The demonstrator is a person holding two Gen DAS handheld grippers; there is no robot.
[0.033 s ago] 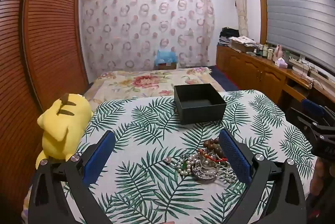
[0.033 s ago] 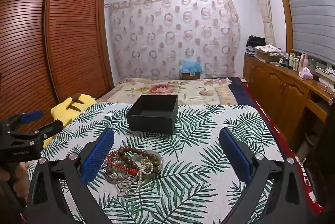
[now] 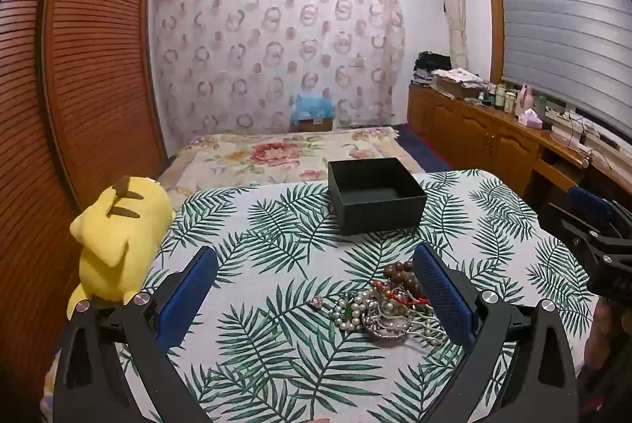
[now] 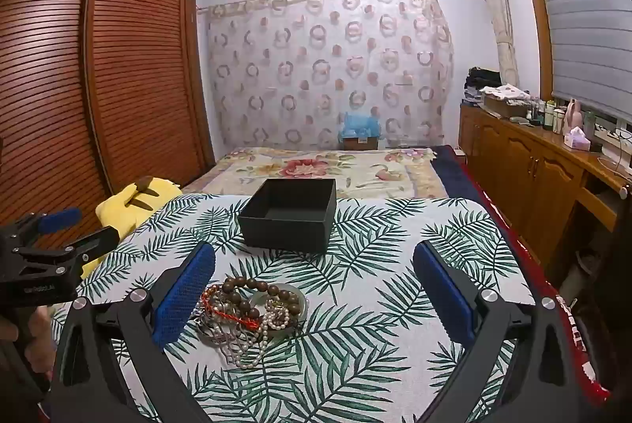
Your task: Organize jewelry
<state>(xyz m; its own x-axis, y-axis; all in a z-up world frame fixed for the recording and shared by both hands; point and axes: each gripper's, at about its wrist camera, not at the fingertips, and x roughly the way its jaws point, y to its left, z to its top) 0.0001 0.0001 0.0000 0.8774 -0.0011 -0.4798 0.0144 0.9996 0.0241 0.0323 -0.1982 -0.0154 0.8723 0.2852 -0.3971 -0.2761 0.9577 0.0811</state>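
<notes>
Both grippers hang with their blue-padded fingers spread wide and nothing between them. Left gripper (image 3: 316, 298) has the tangled heap of jewelry (image 3: 389, 306) just inside its right finger; right gripper (image 4: 314, 298) has the same heap just inside its left finger. That heap sits on a small round glass dish (image 4: 294, 304) and spills over its edge: a brown wooden-bead bracelet (image 4: 252, 290) on top, white pearl strands (image 4: 247, 354) trailing toward the camera, and a thin red cord woven through.

Ahead of both grippers, beyond the heap, stands an open black square box (image 3: 375, 200), empty as far as can be seen, on the palm-leaf printed cloth (image 3: 276, 237). Far to the left gripper's left lies a yellow plush toy (image 3: 118, 237).

Each piece looks light, limp and slippery, and likely snagged on its neighbours. The wooden bracelet seems the best first hold: pinch across one or two beads at its free outer arc and lift slowly, since the dish may slide or the pearls come along.
</notes>
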